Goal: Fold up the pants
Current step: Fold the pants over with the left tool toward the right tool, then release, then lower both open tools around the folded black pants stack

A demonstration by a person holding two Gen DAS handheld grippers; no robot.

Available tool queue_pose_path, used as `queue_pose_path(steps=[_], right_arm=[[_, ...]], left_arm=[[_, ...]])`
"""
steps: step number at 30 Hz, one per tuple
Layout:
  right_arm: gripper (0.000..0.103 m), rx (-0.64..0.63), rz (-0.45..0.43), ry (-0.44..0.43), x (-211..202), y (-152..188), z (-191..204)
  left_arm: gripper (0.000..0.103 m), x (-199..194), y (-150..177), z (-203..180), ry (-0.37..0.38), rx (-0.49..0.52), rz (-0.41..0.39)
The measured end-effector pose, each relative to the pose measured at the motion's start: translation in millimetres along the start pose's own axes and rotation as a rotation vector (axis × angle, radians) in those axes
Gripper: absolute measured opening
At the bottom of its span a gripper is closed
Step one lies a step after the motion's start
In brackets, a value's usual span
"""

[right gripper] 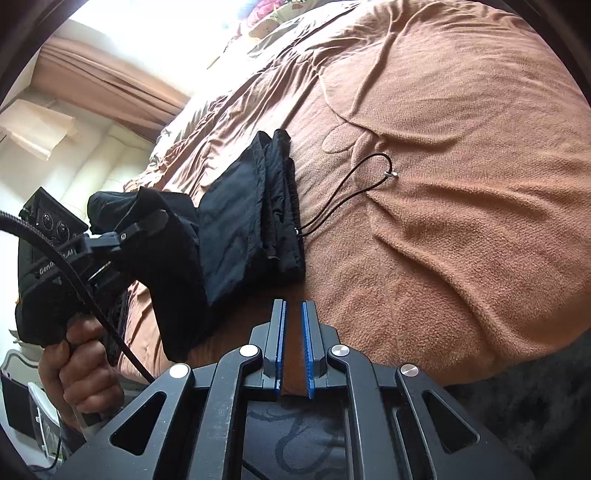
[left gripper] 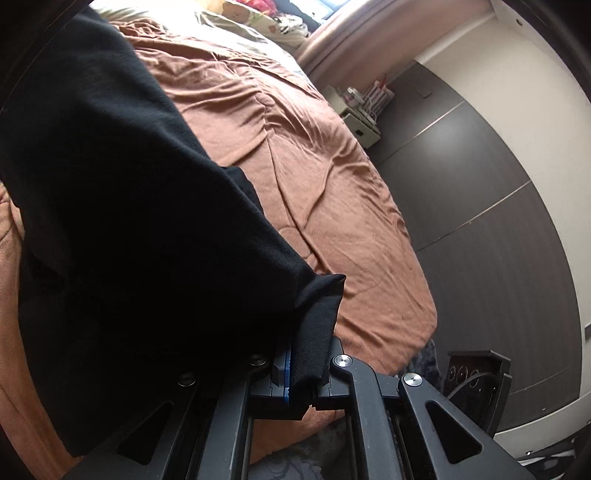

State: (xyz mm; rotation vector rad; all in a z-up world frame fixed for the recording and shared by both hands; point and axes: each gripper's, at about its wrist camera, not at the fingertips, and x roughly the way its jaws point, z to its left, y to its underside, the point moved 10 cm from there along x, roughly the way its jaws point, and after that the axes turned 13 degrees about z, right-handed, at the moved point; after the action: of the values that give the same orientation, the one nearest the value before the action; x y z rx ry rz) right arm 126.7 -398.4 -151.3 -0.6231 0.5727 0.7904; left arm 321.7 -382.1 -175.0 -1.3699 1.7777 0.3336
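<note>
The black pants (right gripper: 240, 221) lie folded on the brown bedcover (right gripper: 443, 221), waistband toward the right, with the thin drawstring (right gripper: 351, 192) looped out over the cover. My left gripper (left gripper: 308, 354) is shut on a hem of the pants (left gripper: 129, 221); the lifted cloth fills the left half of that view. In the right wrist view the left gripper (right gripper: 140, 225) holds this part raised over the pile's left end. My right gripper (right gripper: 293, 306) hovers just in front of the pants' near edge, shut, with nothing between its blue pads.
A person's hand (right gripper: 81, 369) grips the left tool's handle, with a black cable across it. The bedcover (left gripper: 314, 166) drops off at the right to dark grey floor (left gripper: 480, 184). A small white nightstand (left gripper: 360, 118) stands beside the bed. Pillows (left gripper: 258, 14) lie at the head.
</note>
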Motion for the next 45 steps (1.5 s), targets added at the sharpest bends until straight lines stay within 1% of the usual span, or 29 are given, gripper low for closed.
queue_pose_path(steps=[5, 11, 13, 15, 17, 18, 19, 21, 22, 23, 24, 25, 28, 30, 32, 34, 35, 36, 41, 42, 43, 44, 45], right_arm=[[0.006, 0.013, 0.0, -0.003, -2, -1, -7], [0.006, 0.016, -0.003, -0.005, -4, 1, -9], [0.006, 0.018, -0.003, -0.006, -6, 2, -9], [0.006, 0.021, -0.003, -0.006, -7, 4, -11], [0.006, 0.024, -0.002, -0.013, -8, 5, -10], [0.006, 0.025, -0.004, -0.016, -8, 4, -9], [0.006, 0.022, -0.006, -0.018, -9, 4, -8], [0.006, 0.018, -0.009, -0.026, -10, 3, -4], [0.006, 0.015, -0.011, -0.033, -11, 2, -2], [0.006, 0.014, -0.013, -0.039, -11, 1, 0], [0.006, 0.014, -0.014, -0.049, -12, -1, 2], [0.006, 0.014, -0.015, -0.062, -12, -2, 4], [0.006, 0.017, -0.02, -0.092, -12, -7, 9], [0.007, 0.007, -0.013, -0.096, -8, -9, 13], [0.014, 0.0, 0.001, -0.099, -2, -10, 18], [0.043, 0.0, 0.0, -0.104, 3, -11, 21], [0.048, 0.0, -0.005, -0.102, 6, -12, 23], [0.051, -0.002, -0.008, -0.101, 8, -13, 24], [0.051, -0.039, 0.005, -0.055, 22, -11, 30], [0.048, -0.043, 0.01, -0.047, 24, -10, 29], [0.034, -0.049, 0.012, -0.043, 26, -9, 30], [0.025, -0.056, 0.021, -0.04, 28, -7, 31], [0.009, -0.06, 0.029, -0.033, 30, -4, 30]], left_arm=[[0.007, 6, 17, -3, 0.014, 0.002, 0.034], [0.007, 13, 38, -2, 0.01, 0.002, 0.073], [0.007, 14, 38, -4, 0.011, 0.012, 0.075], [0.007, 13, 42, -7, 0.02, 0.022, 0.081], [0.008, 14, 47, -11, 0.041, 0.024, 0.105], [0.012, 13, 48, -8, 0.03, 0.024, 0.11], [0.02, 12, 49, -8, 0.027, 0.03, 0.114], [0.029, 5, 51, -11, 0.07, 0.036, 0.11], [0.035, 0, 50, -10, 0.083, 0.034, 0.103], [0.039, -5, 48, -9, 0.084, 0.033, 0.093], [0.048, -8, 47, -11, 0.079, 0.033, 0.079], [0.053, -11, 50, -11, 0.074, 0.034, 0.059], [0.054, -25, 44, -1, 0.051, 0.023, 0.019], [0.054, -33, 37, 10, 0.018, 0.005, 0.001], [0.054, -41, 33, 26, -0.009, -0.017, -0.013], [0.054, -49, 27, 40, -0.03, -0.043, -0.023], [0.054, -52, 25, 48, -0.042, -0.055, -0.028], [0.054, -56, 25, 58, -0.055, -0.067, -0.033], [0.054, -69, 20, 99, -0.095, -0.131, -0.049], [0.054, -71, 18, 107, -0.103, -0.143, -0.051], [0.054, -72, 17, 115, -0.113, -0.153, -0.052], [0.054, -74, 17, 123, -0.124, -0.162, -0.052], [0.054, -75, 16, 131, -0.134, -0.174, -0.052]])
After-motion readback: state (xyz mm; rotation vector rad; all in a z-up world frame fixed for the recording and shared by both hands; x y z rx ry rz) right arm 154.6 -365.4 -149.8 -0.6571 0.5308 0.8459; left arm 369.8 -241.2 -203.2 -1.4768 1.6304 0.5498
